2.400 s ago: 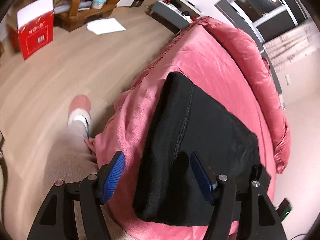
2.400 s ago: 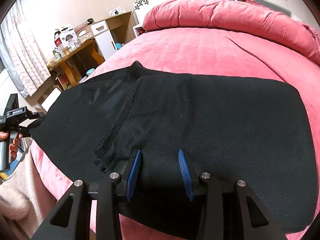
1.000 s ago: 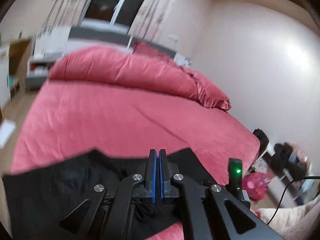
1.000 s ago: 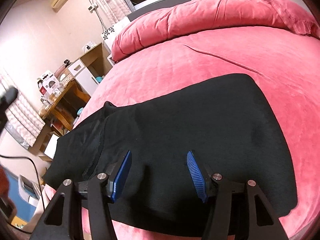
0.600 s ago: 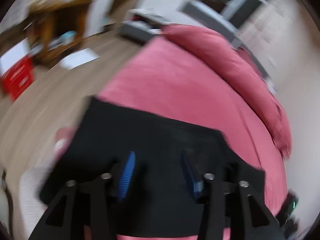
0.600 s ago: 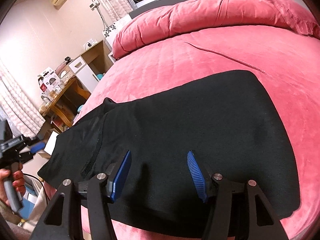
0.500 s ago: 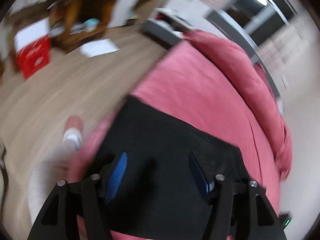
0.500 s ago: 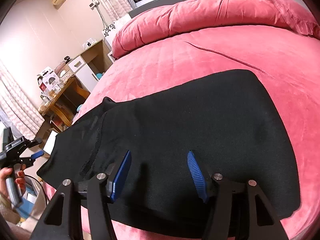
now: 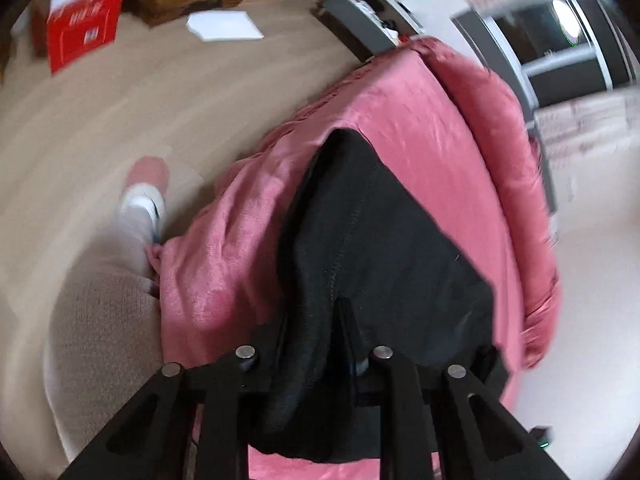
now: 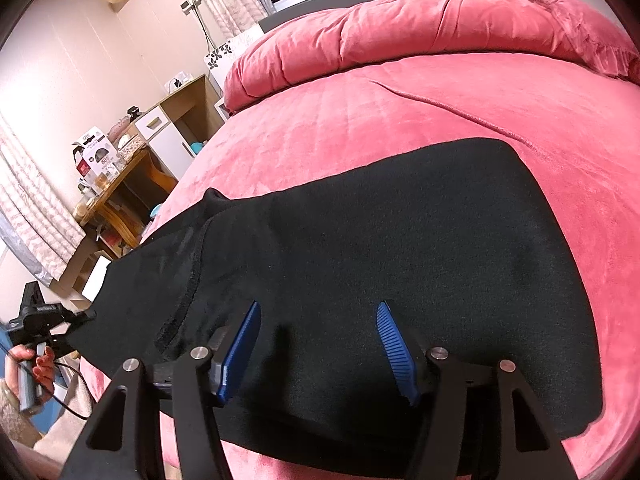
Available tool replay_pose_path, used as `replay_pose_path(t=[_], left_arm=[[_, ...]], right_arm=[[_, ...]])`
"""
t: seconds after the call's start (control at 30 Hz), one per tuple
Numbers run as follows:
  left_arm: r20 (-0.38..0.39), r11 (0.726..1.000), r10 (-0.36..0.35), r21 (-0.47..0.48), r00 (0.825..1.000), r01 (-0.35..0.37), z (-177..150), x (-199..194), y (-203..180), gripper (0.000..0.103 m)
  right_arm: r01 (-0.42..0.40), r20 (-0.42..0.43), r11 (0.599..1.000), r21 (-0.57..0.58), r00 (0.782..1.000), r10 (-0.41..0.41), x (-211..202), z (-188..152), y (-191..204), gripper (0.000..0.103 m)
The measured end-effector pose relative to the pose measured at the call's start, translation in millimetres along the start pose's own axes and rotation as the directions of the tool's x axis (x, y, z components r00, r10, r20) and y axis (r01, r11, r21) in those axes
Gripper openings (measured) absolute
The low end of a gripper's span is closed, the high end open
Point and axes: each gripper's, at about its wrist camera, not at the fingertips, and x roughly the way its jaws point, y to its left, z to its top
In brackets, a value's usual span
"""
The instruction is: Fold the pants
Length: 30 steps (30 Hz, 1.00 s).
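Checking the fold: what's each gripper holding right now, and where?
Left gripper has just closed on the pants' end edge. Right gripper is open, holding nothing.

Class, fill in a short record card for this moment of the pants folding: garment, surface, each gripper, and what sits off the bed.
garment: black pants, spread flat across the near part of the bed
surface: pink bed cover
left gripper: jaws have just been closing, a fold of the pants' end pinched between them
right gripper: open, poised over the pants' near edge, gripping nothing
off the bed: red box and white sheet on the wooden floor
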Motion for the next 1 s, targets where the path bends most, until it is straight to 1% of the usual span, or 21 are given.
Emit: replay_pose_path(t=[0.13, 0.23, 0.3, 0.33, 0.4, 0.47, 0.5, 0.53, 0.57, 0.63, 0.73, 0.77, 0.8, 0.83, 0.87, 0.9, 0.93, 1.0], left_arm=[[0.075, 0.998, -0.019, 0.06, 0.997, 0.014, -6.5, -15.5, -26.1, 0.016], [0.123, 0.991, -0.091, 0.108, 0.988, 0.077, -9.9, -33.8, -58.7, 0.016], [0.145, 0.976, -0.148, 0.184, 0.978, 0.12, -15.9, -45.5, -88.9, 0.016], [0.149, 0.96, -0.185, 0.239, 0.971, 0.146, -20.6, -52.2, -109.1, 0.016], [0.148, 0.932, -0.235, 0.313, 0.961, 0.18, -27.7, -59.6, -138.0, 0.015], [0.134, 0.891, -0.298, 0.393, 0.945, 0.225, -39.6, -67.5, -170.7, 0.016], [0.123, 0.872, -0.319, 0.427, 0.94, 0.24, -44.8, -70.5, -185.3, 0.015], [0.108, 0.846, -0.341, 0.468, 0.934, 0.255, -52.3, -71.8, -202.8, 0.015], [0.096, 0.828, -0.354, 0.495, 0.93, 0.264, -57.9, -71.5, -215.4, 0.015], [0.052, 0.777, -0.389, 0.556, 0.92, 0.297, -74.4, -66.7, -247.5, 0.015], [-0.036, 0.7, -0.431, 0.617, 0.902, 0.359, -100.1, -56.5, -286.7, 0.015], [-0.076, 0.67, -0.439, 0.636, 0.895, 0.383, -110.9, -51.1, -299.6, 0.015], [-0.12, 0.632, -0.443, 0.661, 0.888, 0.405, -122.9, -44.4, -313.2, 0.015], [-0.146, 0.603, -0.444, 0.682, 0.884, 0.415, -133.7, -39.8, -322.3, 0.015], [-0.177, 0.569, -0.434, 0.706, 0.883, 0.421, -146.6, -32.5, -333.9, 0.015], [-0.207, 0.544, -0.425, 0.72, 0.881, 0.431, -156.5, -24.2, -342.7, 0.015], [-0.234, 0.525, -0.416, 0.727, 0.878, 0.443, -164.7, -14.9, -349.8, 0.015], [-0.281, 0.518, -0.384, 0.723, 0.88, 0.457, -179.9, 7.5, -363.0, 0.015]], right_arm=[[-0.006, 0.001, 1.0, 0.005, 1.0, 0.006, -0.2, 0.2, -1.4, 0.062], [-0.007, 0.001, 1.0, 0.005, 1.0, 0.007, 0.2, 0.2, -1.9, 0.062], [-0.008, 0.0, 1.0, 0.006, 1.0, 0.008, 0.3, 0.3, -2.1, 0.062], [-0.009, 0.001, 1.0, 0.008, 1.0, 0.009, 0.1, 0.4, -1.9, 0.062], [-0.01, 0.0, 1.0, 0.009, 1.0, 0.01, 0.0, 0.6, -2.9, 0.062], [-0.011, -0.001, 1.0, 0.009, 1.0, 0.011, -0.1, 0.8, -3.0, 0.062], [-0.012, -0.001, 1.0, 0.01, 1.0, 0.012, -0.3, 0.9, -2.7, 0.062], [-0.013, -0.001, 1.0, 0.011, 1.0, 0.013, -0.5, 1.0, -2.7, 0.062], [-0.015, -0.002, 1.0, 0.014, 1.0, 0.015, -0.8, 1.6, -3.1, 0.062], [-0.021, -0.005, 0.999, 0.026, 1.0, 0.021, -1.8, 3.1, -5.0, 0.062], [-0.034, 0.011, 0.998, 0.062, 0.999, 0.034, -9.3, 8.1, -10.4, 0.062], [-0.037, 0.02, 0.997, 0.071, 0.999, 0.035, -12.3, 8.9, -12.3, 0.062], [-0.038, 0.034, 0.996, 0.084, 0.999, 0.035, -16.9, 11.2, -16.2, 0.062], [-0.037, 0.043, 0.995, 0.093, 0.999, 0.033, -20.1, 11.1, -18.7, 0.062], [-0.034, 0.054, 0.994, 0.107, 0.998, 0.028, -24.0, 13.3, -23.5, 0.062], [-0.028, 0.065, 0.991, 0.131, 0.998, 0.019, -28.6, 15.5, -31.4, 0.062], [-0.025, 0.073, 0.988, 0.153, 0.997, 0.014, -32.2, 16.7, -37.8, 0.062], [-0.028, 0.089, 0.978, 0.207, 0.996, 0.01, -39.5, 19.2, -52.6, 0.062]])
